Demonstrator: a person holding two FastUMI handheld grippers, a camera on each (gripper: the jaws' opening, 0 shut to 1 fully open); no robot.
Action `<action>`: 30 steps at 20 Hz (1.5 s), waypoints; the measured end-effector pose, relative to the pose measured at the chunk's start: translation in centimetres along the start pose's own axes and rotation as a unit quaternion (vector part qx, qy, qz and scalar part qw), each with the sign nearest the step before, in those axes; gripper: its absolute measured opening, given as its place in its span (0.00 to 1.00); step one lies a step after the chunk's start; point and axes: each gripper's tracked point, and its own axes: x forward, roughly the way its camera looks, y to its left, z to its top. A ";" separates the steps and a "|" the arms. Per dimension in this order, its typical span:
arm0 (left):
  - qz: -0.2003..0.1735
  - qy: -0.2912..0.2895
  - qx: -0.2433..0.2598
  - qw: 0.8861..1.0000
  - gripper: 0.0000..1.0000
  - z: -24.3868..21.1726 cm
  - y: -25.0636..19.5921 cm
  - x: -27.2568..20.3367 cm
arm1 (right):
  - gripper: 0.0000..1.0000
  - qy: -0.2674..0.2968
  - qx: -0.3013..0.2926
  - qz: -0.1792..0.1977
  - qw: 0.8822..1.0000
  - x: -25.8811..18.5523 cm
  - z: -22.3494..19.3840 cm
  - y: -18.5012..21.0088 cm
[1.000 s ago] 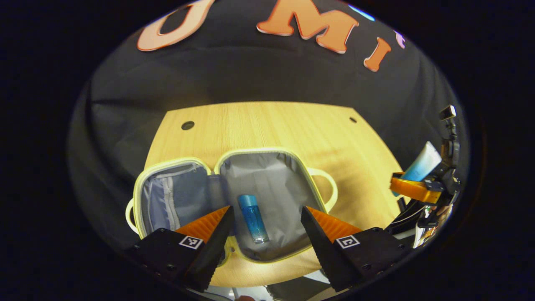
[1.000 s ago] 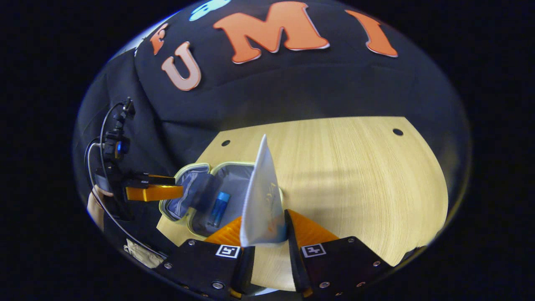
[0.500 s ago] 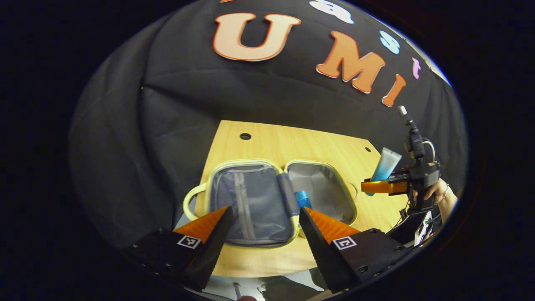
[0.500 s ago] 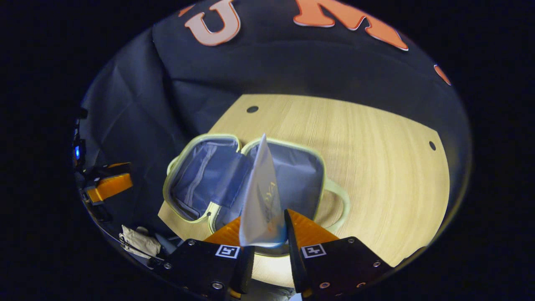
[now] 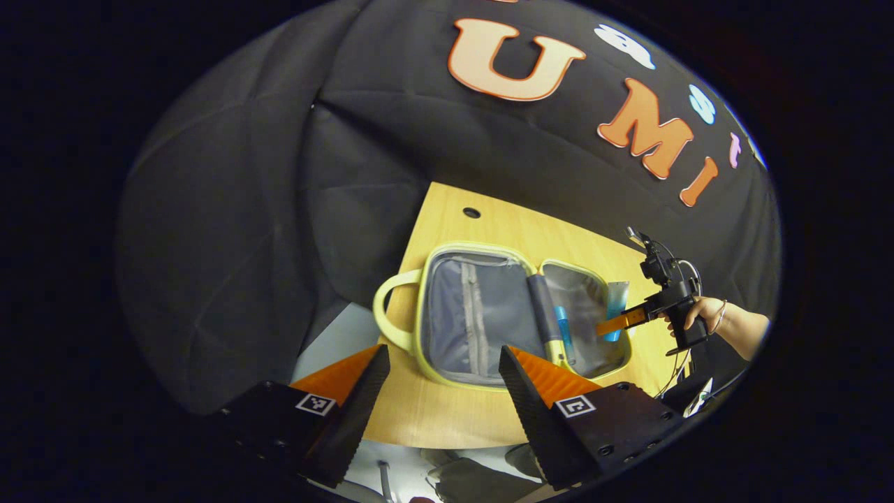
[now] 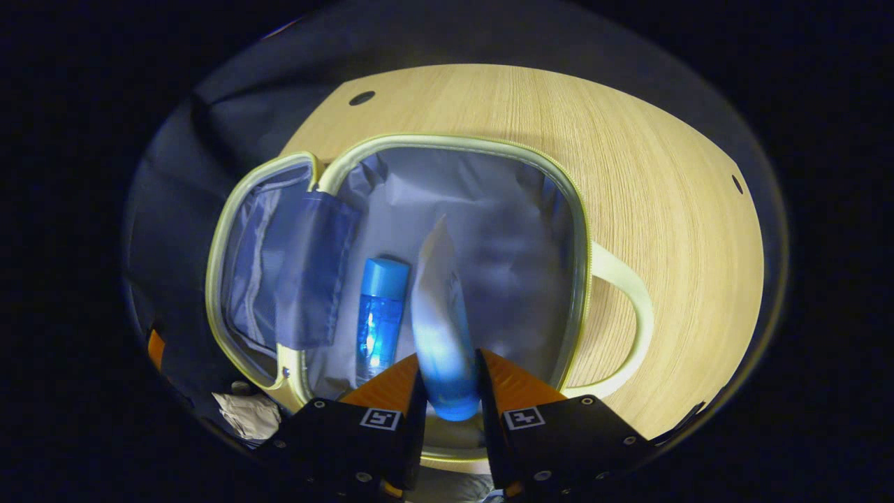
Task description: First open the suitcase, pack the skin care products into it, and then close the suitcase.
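Over the open suitcase (image 6: 580, 230), the right gripper (image 6: 447, 391) pinches a white-blue tube (image 6: 440, 314), its fingers nearly closed; a blue bottle (image 6: 377, 314) lies at nine o'clock beside it. Left gripper (image 5: 440, 391) gapes wide, holding nothing.

We see the suitcase (image 6: 585, 230) lying open on the table (image 6: 670, 209), both halves flat and side by side. In the right gripper view, a bottle (image 6: 380, 307) lies in the right half near the hinge, and a tube (image 6: 440, 314) hangs over that half, just beside it.
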 end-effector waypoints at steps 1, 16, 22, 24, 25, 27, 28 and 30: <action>0.003 0.004 -0.007 1.000 0.98 -0.5 0.5 0.1 | 0.40 0.009 0.001 -0.007 1.000 0.6 -0.3 -0.3; -0.029 0.019 -0.182 0.983 0.98 -0.5 7.5 10.4 | 0.95 -0.151 -0.001 0.046 0.987 -7.8 0.7 3.7; -0.078 0.022 -0.266 0.961 0.98 -0.6 8.8 16.3 | 0.96 -0.206 0.035 0.074 0.975 -11.1 -1.5 3.6; -0.092 0.031 -0.283 0.954 0.98 -0.9 8.7 17.6 | 0.96 -0.216 0.036 0.050 0.974 -11.6 -3.1 1.7; -0.100 0.031 -0.289 0.952 0.98 -0.9 8.5 18.3 | 0.96 -0.221 0.038 0.037 0.974 -11.9 -3.7 0.7; -0.097 0.030 -0.293 0.951 0.98 -1.0 8.7 19.1 | 0.96 -0.222 0.047 0.017 0.974 -12.1 -5.1 -0.7; -0.102 0.031 -0.295 0.950 0.98 -1.0 8.5 19.1 | 0.96 -0.223 0.053 0.012 0.973 -12.1 -5.6 -1.2; -0.120 0.029 -0.297 0.947 0.90 -0.5 7.9 18.8 | 0.96 -0.219 0.068 0.009 0.973 -12.0 -6.5 -1.8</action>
